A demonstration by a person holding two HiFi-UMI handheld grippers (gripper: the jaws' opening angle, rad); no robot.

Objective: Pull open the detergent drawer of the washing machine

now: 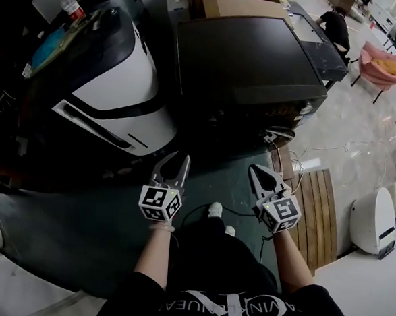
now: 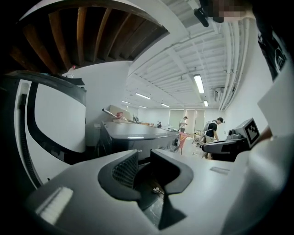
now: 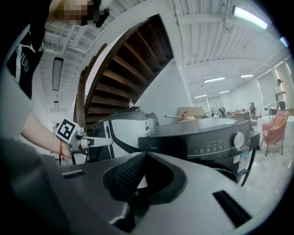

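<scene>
A person stands on a dark green floor mat (image 1: 78,226), holding a gripper in each hand and facing a dark, front-loading washing machine (image 1: 252,63) just beyond the far edge of the mat. To the left of it stands a bulkier white and black machine (image 1: 115,87). Both grippers point away from the person toward the washing machine and are well short of it, a ready pose that suits lining up with the front before reaching in. The left gripper (image 1: 176,162) has its jaws partly apart with nothing between them; past them, the left gripper view shows only floor and the machine's flat top. The right gripper (image 1: 253,168) has its jaws closed tip to tip and empty, and it seems aimed most squarely at the front. The right gripper view shows the control panel (image 3: 216,143) along the top of the front, with a round dial (image 3: 237,139) toward the right end. The detergent drawer (image 3: 163,147) is not sharply outlined; it is probably the plain dark section at the left end of that strip, and it looks shut flush. Its face points toward the near side, at the person. Its long axis likely runs near to far, back into the machine, so opening it would mean a straight pull toward the person.
</scene>
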